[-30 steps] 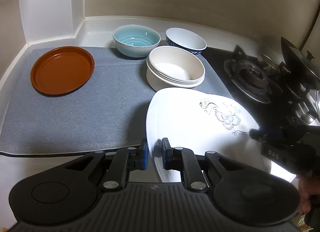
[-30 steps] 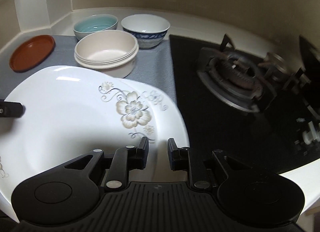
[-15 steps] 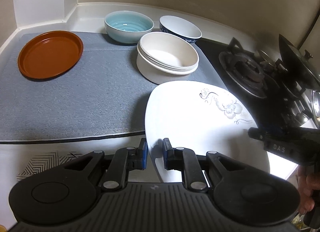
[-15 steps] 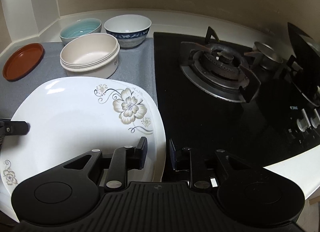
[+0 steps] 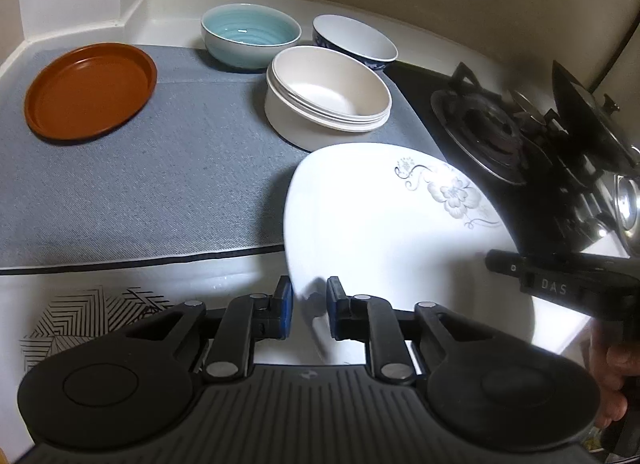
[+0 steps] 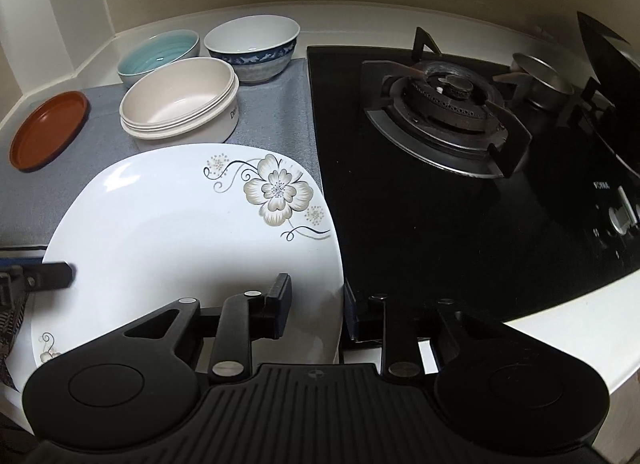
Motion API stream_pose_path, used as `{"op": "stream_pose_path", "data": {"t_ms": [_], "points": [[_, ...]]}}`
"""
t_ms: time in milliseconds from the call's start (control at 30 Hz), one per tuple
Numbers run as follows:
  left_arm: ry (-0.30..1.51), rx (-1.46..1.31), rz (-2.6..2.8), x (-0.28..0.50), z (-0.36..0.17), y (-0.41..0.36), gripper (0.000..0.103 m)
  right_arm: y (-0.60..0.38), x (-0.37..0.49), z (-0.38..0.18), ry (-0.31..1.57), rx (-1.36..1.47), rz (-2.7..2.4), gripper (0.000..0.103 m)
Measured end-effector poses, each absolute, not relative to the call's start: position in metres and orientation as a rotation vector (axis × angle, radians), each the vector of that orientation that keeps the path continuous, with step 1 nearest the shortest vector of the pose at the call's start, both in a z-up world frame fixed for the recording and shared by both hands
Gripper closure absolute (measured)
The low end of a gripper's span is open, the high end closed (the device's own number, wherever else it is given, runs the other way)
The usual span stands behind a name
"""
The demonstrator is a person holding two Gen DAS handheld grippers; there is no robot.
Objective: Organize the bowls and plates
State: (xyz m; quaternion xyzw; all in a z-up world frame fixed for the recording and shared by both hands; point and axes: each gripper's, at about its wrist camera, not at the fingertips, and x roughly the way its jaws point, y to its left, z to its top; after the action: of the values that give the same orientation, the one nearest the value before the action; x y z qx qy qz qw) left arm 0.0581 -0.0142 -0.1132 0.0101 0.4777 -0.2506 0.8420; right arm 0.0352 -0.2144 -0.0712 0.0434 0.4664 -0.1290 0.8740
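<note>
A white square plate with a flower print (image 5: 380,232) (image 6: 168,223) hangs over the near edge of the grey mat (image 5: 160,183). My left gripper (image 5: 310,304) is shut on the plate's left rim. My right gripper (image 6: 318,304) straddles the right rim with one finger on top, and it grips with wider jaws. Farther back on the mat stand a stack of cream bowls (image 5: 328,99) (image 6: 180,99), a teal bowl (image 5: 250,35) and a blue-patterned bowl (image 5: 356,41). A brown plate (image 5: 90,91) (image 6: 48,129) lies at the left.
A black gas stove (image 6: 448,103) with a burner grate fills the right side, and a dark pot lid (image 5: 584,111) stands beyond it. White walls close the back and left corner. A hand (image 5: 612,376) holds the right gripper's handle.
The plate has drawn back from the cream bowls toward the near counter edge. The right gripper has rolled and its jaws stand slightly wider on the rim.
</note>
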Motion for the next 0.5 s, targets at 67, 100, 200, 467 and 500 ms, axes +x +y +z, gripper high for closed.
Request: {"op": "stream_pose_path", "data": {"t_ms": [67, 100, 200, 467, 500], "points": [[1.010, 0.019, -0.520, 0.059, -0.113, -0.010, 0.084, -0.213, 0.035, -0.071, 0.976, 0.107, -0.266, 0.077], [1.012, 0.014, -0.516, 0.059, -0.113, -0.008, 0.084, -0.211, 0.035, -0.071, 0.977, 0.111, -0.264, 0.077], [1.014, 0.019, -0.504, 0.060, -0.111, -0.001, 0.084, -0.204, 0.036, -0.071, 0.976, 0.104, -0.249, 0.077], [0.993, 0.022, -0.476, 0.058, -0.111, 0.011, 0.084, -0.187, 0.040, -0.071, 0.977, 0.073, -0.209, 0.077], [0.992, 0.018, -0.478, 0.058, -0.111, 0.011, 0.084, -0.186, 0.040, -0.071, 0.976, 0.070, -0.208, 0.076]]}}
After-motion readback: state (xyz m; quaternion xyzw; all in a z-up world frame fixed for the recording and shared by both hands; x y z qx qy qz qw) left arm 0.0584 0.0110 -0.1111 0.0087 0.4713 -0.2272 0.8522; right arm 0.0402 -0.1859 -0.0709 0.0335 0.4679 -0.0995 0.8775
